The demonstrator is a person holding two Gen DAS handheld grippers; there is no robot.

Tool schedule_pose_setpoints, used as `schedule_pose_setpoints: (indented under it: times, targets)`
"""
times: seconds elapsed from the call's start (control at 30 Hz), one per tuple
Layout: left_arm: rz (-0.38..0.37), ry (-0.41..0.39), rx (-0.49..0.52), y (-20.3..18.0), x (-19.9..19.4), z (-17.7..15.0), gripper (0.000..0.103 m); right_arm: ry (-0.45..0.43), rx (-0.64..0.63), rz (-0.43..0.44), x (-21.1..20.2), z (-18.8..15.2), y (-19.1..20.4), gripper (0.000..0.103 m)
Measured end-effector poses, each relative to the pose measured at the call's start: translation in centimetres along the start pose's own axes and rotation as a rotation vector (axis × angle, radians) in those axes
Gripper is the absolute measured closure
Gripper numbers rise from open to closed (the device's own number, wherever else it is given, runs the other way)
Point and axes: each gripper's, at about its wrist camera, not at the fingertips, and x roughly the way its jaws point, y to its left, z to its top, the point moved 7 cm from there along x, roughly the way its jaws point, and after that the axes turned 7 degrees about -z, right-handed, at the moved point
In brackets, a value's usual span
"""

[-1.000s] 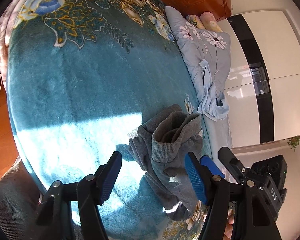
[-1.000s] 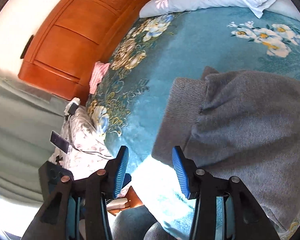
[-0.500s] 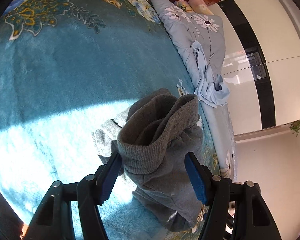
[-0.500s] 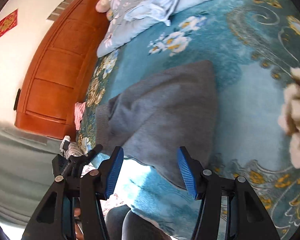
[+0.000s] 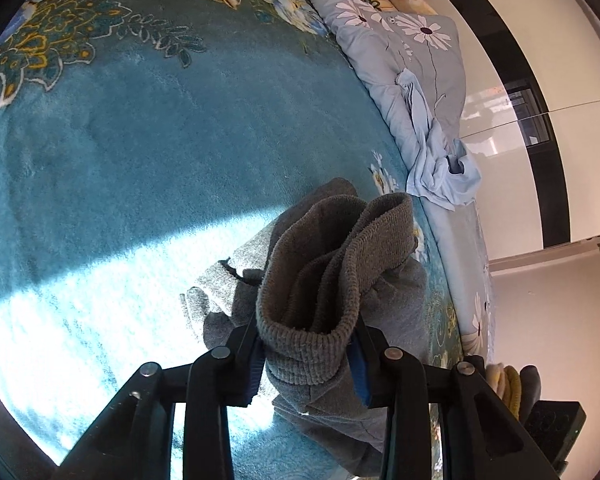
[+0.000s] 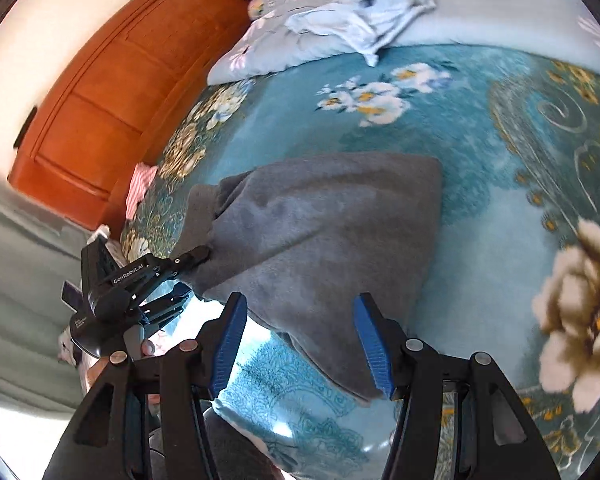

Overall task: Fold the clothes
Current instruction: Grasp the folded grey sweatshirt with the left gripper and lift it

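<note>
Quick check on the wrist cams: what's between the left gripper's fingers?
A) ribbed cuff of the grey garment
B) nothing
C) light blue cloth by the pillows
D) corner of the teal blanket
A: in the left wrist view the left gripper has its jaws closing with the ribbed cuff of the grey garment between them; the light blue cloth lies far off.

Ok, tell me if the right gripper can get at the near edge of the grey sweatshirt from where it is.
Probably yes: the right gripper stands open just over the grey sweatshirt, with nothing between it and that edge.
</note>
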Motion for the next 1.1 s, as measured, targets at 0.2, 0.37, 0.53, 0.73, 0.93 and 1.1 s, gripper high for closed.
schedule_pose_setpoints:
  times: [0.2,0.37,0.53,0.73,0.93,1.1]
  targets:
    - [-0.007,0.008,-0.009,0.5,0.3,0.5,0.064,-0.002,-0.08,-0.01,2.9,1.1,1.8,0.046]
    - [0.004,0.033,-0.03,1.9,1.0,0.0,0.064,0.107,-0.052,-0.074,5.5,-3.3,-1.1,0.046]
    - [-0.004,0.04,-0.043,2.7,1.3,-0.2,0.064,0.122,0.003,-0.056,4.9,-6.4,-2.8,0.046]
    - [-0.004,0.071,-0.02,2.8,0.6,0.1,0.061,0.145,-0.011,-0.054,3.8,-7.8,-3.3,0.046]
    - [0.016,0.026,0.063,2.4,-1.7,1.1,0.037,0.231,-0.041,-0.175,2.5,-9.7,-6.0,0.046]
    - [0.001,0.111,0.099,2.6,0.1,1.8,0.023,0.161,0.097,-0.115,0.5,-9.1,-8.8,0.045]
